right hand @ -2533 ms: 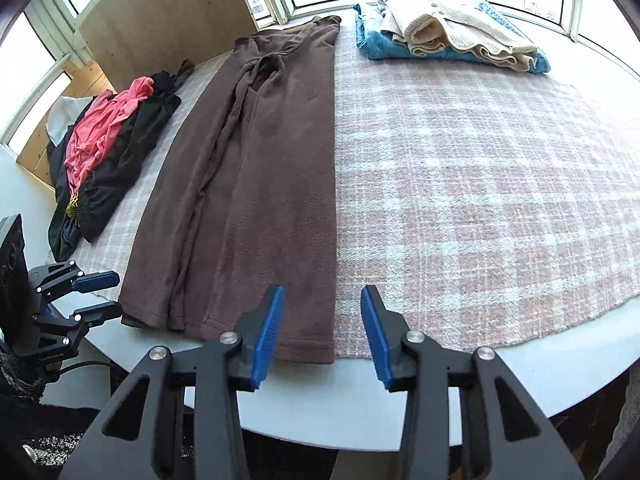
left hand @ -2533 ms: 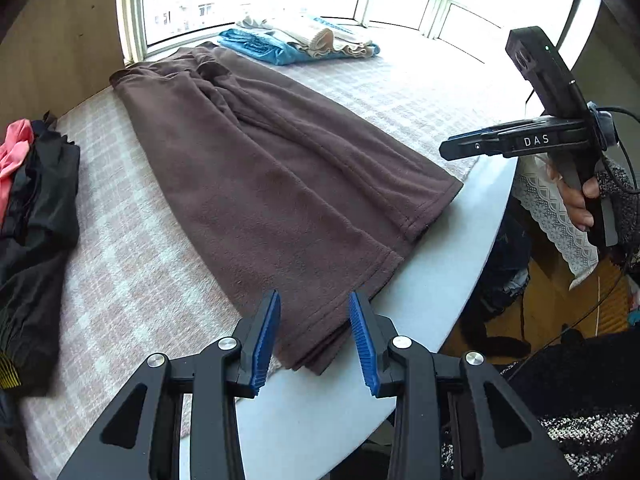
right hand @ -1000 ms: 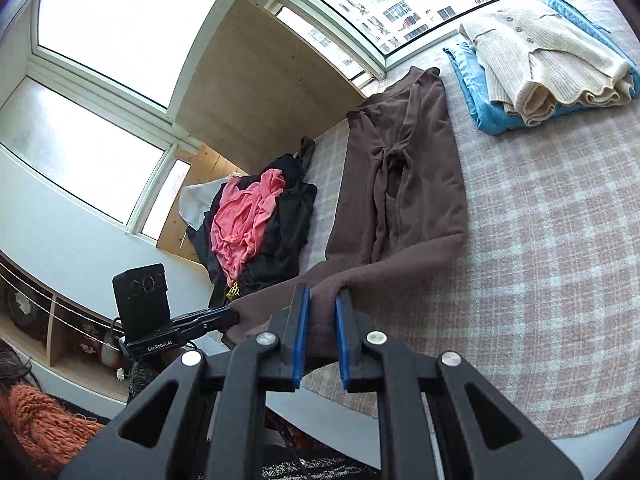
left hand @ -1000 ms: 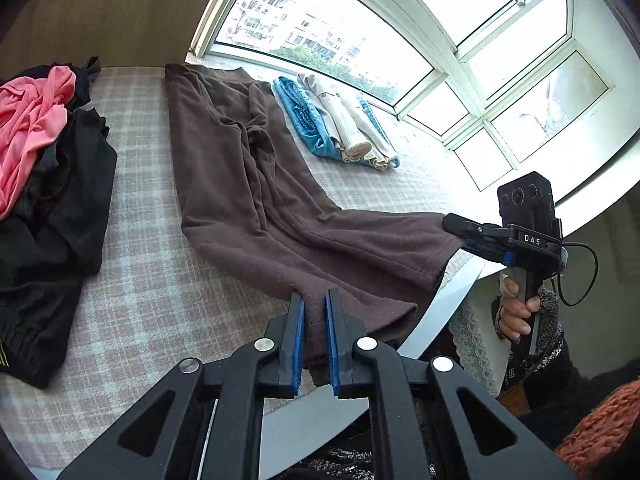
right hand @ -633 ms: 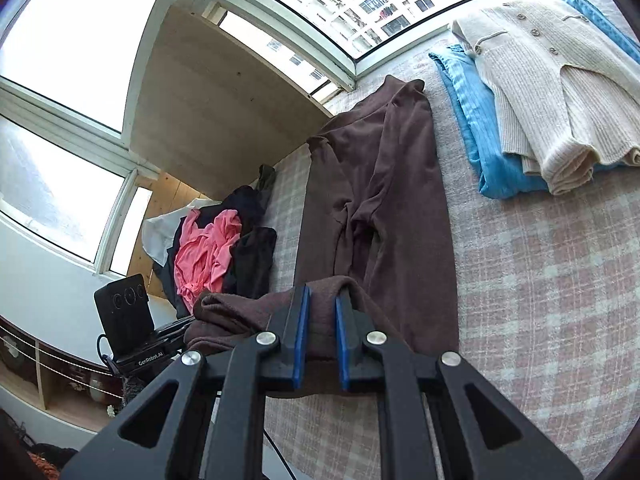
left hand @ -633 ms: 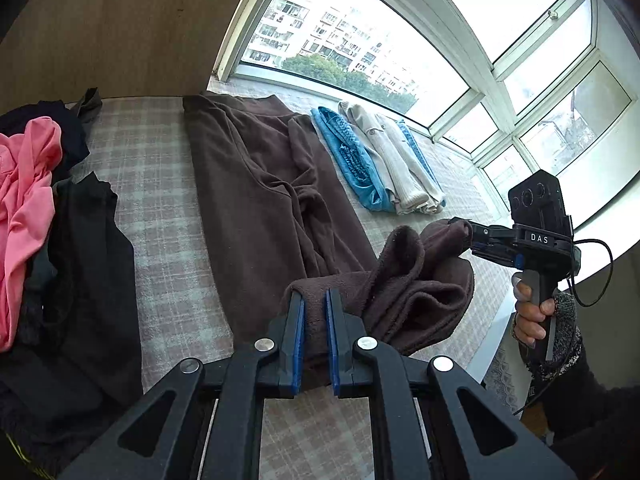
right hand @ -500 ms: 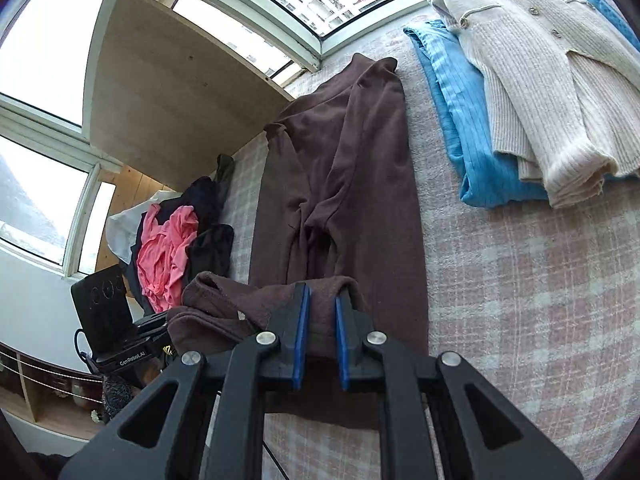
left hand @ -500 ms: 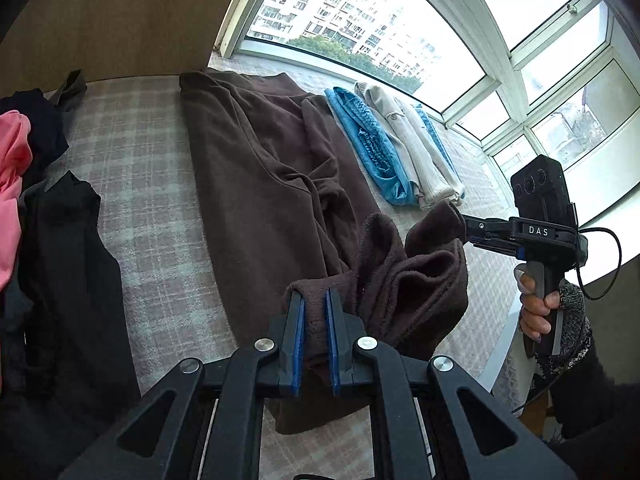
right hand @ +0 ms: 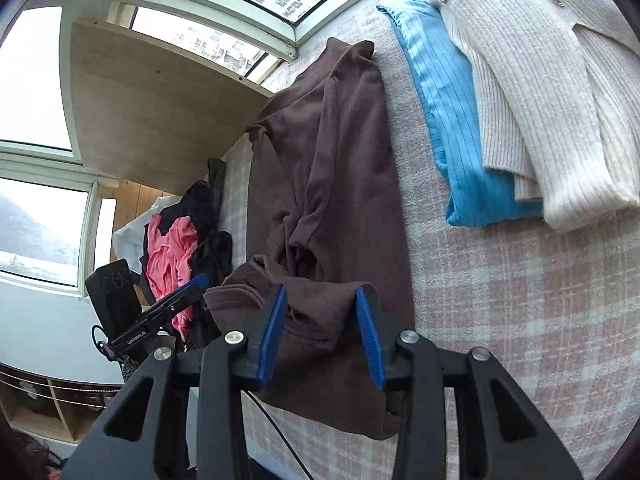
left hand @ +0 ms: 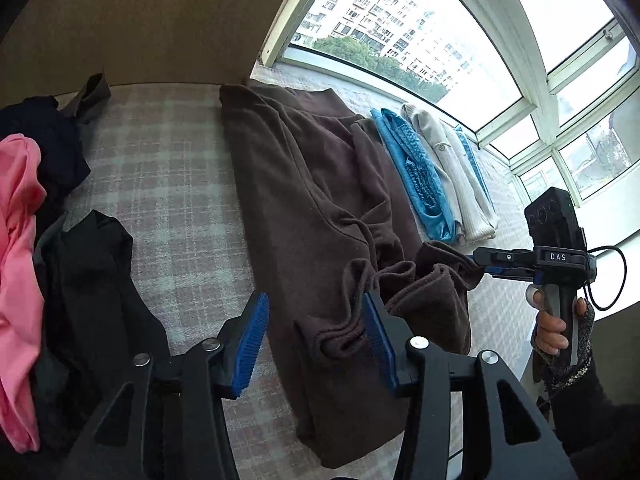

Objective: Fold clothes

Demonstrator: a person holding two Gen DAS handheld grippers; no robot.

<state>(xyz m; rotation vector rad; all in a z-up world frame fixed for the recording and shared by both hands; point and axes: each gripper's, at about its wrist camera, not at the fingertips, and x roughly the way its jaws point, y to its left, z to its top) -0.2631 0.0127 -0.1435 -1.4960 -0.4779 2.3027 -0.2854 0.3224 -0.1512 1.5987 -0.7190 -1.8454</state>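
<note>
At far left, heaped pink garment (left hand: 18,248) over black clothing (left hand: 88,280), lying on the plaid cloth (left hand: 168,168) and well apart from the work. Left gripper (left hand: 316,332) spread wide, blue pads clear of fabric, hem bunched between and just beyond them. Brown trousers (left hand: 312,184) stretched lengthwise down the middle of the cloth, near end doubled back in a rumpled roll on top. Right gripper (right hand: 320,328) likewise parted, straddling the folded-over hem without clamping it. Further right, folded blue top (right hand: 448,104) with cream knit cardigan (right hand: 540,80) stacked on it, just beside the trousers. Window (left hand: 400,32) behind.
</note>
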